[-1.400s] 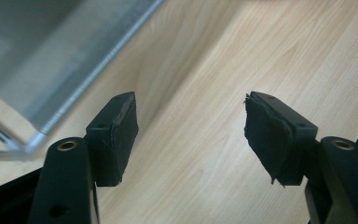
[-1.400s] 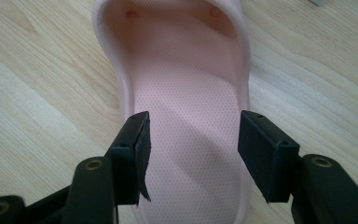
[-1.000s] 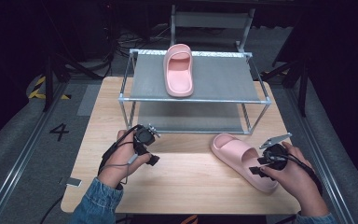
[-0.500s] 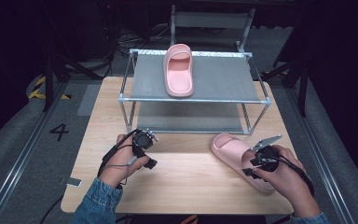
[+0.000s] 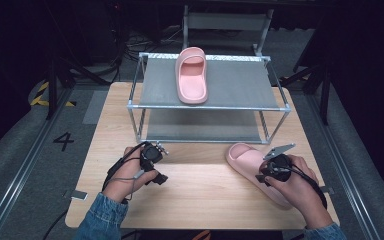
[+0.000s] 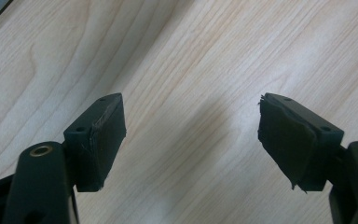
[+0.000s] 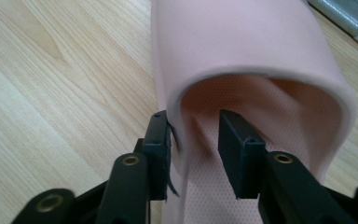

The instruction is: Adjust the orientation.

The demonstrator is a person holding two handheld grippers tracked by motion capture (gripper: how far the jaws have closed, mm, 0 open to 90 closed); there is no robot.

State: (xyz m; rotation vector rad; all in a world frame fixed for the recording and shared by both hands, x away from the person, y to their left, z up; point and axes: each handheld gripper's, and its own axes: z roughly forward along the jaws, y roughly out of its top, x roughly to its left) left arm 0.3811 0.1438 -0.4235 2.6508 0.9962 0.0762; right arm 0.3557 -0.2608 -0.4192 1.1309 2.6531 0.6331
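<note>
Right gripper (image 7: 193,140) straddling the strap wall of a pink slipper (image 7: 242,51) on the wooden table (image 5: 200,195).

Its jaws have just been closing; one pad touches the smooth foam outside, the other sits inside over the dimpled footbed, short of the wall, not yet clamped. The left gripper (image 6: 191,135) is released, gaping over pale woodgrain. A matching slipper (image 5: 191,75) lies on the grey-shelved metal rack (image 5: 240,90).

Left tongs (image 6: 191,140) gape wide; right tongs (image 7: 193,154) have been closing, seemingly not yet clamped.

sleeves (image 5: 101,216): blue denim | claw (image 7: 193,154): black, brass rivets | cables: black
</note>
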